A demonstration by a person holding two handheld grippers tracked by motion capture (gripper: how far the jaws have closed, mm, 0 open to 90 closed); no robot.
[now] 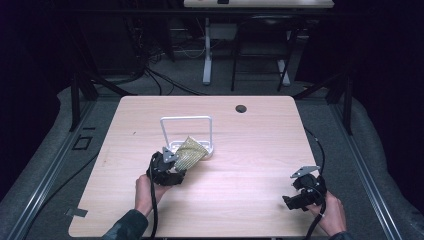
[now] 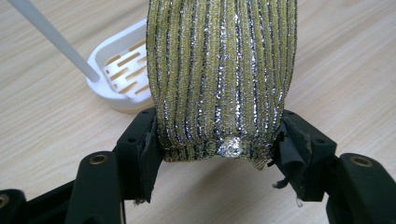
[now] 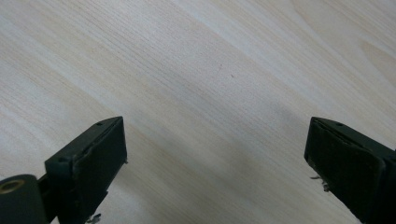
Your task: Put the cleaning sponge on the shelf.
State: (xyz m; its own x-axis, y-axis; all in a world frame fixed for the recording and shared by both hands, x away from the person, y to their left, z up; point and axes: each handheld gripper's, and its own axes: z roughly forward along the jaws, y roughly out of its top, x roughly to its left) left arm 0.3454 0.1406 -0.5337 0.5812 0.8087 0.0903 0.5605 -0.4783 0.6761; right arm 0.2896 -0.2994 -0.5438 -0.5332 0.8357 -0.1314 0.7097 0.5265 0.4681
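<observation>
- Gold-and-silver ribbed mesh, a scouring sponge (image 2: 222, 74), is pinched at its near end between the two black jaws of the left gripper (image 2: 217, 149); the jaws press in on both sides of it
- In the high view the sponge (image 1: 191, 152) slants from the left gripper (image 1: 167, 167) up toward the white rack (image 1: 186, 131), its far end over or on the rack's slotted base; whether it touches the base I cannot tell
- The rack's slotted base (image 2: 119, 74) sits just beside the sponge in the left gripper view, with a thin white upright bar rising from it
- The right gripper (image 1: 300, 197) rests well apart at the near right of the wooden table (image 1: 260, 130), jaws spread wide over bare wood with nothing between them (image 3: 215, 154)
- Judged from this: the sponge is grasped and brought to the rack, so the carrying part looks about done
- Left to do, as I read it: settle the sponge onto the rack, then let go and draw the left gripper back
</observation>
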